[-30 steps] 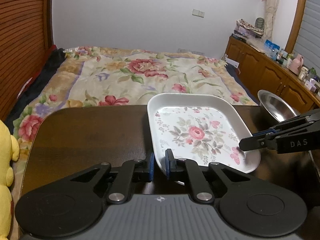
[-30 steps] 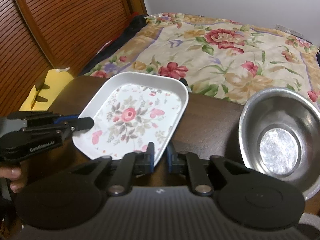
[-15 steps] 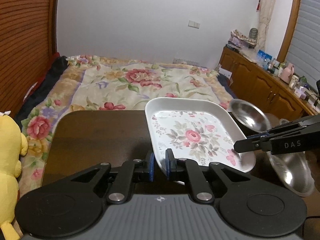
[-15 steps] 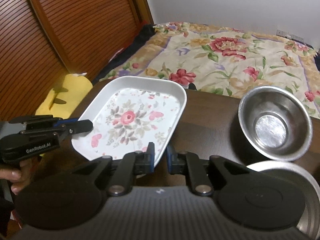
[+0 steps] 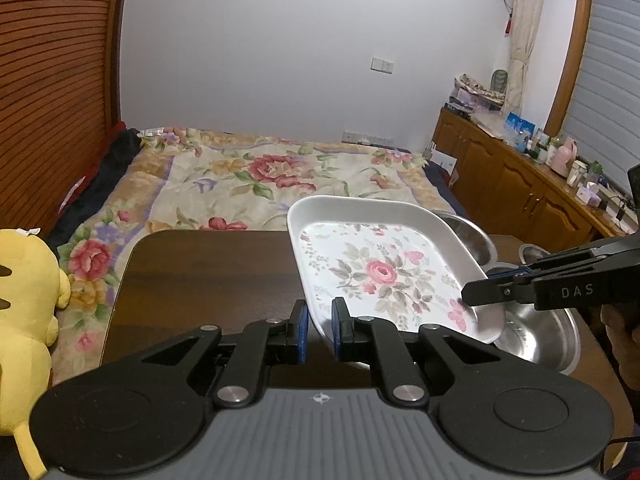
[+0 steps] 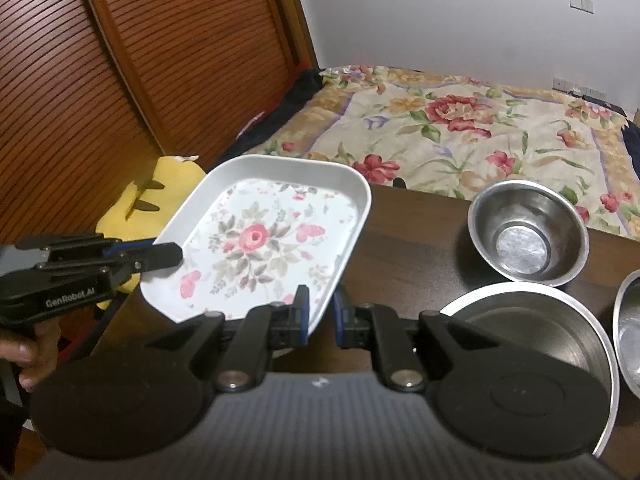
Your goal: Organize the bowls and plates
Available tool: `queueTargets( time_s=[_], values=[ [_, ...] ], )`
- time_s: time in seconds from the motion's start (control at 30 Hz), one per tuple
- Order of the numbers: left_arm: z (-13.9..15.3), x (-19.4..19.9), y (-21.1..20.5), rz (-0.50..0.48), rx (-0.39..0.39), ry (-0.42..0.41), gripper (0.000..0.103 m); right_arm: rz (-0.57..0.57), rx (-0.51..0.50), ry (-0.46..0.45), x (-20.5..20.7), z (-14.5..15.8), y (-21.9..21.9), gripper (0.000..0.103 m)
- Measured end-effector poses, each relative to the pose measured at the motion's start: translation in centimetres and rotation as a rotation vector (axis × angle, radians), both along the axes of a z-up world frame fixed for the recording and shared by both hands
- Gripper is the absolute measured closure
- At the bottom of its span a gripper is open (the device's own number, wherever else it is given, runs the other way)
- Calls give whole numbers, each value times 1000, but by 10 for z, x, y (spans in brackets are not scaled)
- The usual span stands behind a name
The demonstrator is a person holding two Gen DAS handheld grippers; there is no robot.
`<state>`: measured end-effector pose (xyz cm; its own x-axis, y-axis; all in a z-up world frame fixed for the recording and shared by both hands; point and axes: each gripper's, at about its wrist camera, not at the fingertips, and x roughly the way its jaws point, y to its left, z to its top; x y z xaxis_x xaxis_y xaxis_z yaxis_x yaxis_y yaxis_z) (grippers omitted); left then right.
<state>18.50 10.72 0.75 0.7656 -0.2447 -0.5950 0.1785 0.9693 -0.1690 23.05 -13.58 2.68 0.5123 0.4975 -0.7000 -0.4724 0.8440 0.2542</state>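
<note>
Both claws are clamped on the floral plate, the left claw on one rim and the right claw on the opposite rim, holding it up off the dark surface, so I'd say this is the carry step. Next it probably needs setting down level, with both letting go together. Count: one floral plate, one deep steel bowl, one wide steel dish (plus a third steel piece cut off at the right edge).
</note>
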Motion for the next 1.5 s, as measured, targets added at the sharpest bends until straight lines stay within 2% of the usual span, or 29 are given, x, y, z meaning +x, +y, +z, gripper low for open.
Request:
queueTargets(
  time_s=[0.43, 1.13, 1.5],
  values=[
    [2, -32, 1, 3, -20, -6, 89, 18, 15, -15, -29, 7, -8, 89],
    [-18, -78, -7, 8, -34, 14, 89, 6, 55, 42, -75, -30, -19, 89],
    [-42, -92, -7, 12, -46, 56, 89, 10, 58, 56, -90, -45, -18, 89]
  ],
)
